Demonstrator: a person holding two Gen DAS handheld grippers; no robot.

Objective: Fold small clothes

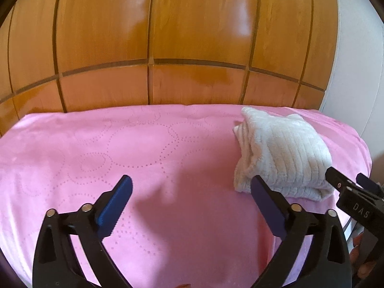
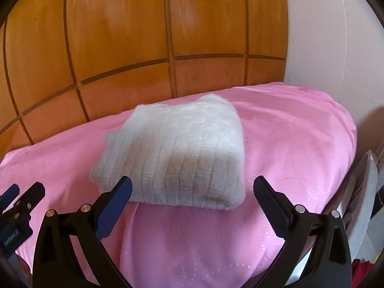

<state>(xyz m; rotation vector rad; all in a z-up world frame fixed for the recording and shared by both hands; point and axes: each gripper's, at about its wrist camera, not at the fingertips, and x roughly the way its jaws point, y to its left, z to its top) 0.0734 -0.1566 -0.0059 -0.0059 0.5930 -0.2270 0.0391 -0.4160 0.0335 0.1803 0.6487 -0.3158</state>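
Folding looks close to finished, judging by what I have on both feeds. A white ribbed garment [image 2: 175, 158] sits as a compact, thick bundle on the pink bedspread [image 1: 96, 148], toward the far right corner of the bed, in front of the wooden panelled wall [image 1: 153, 36]. Its layers are stacked, with the folded edge facing me and looser ends showing on its left side.

My left gripper [image 1: 192, 187] is spread wide and holds nothing; it hovers over bare pink cloth, with its right finger just beside the bundle's near left corner, though I cannot tell if it touches. My right gripper [image 2: 192, 187] is also wide open and empty, its jaws either side of the near edge of the bundle. The left finger overlaps that edge in the picture, but I cannot say there is contact.

I judge this piece folded, with perhaps a tidy of the ragged left ends remaining. No other loose clothing shows on the bedspread. At the lower right edge of the right feed there is something grey and a bit of red, too cut off to identify.
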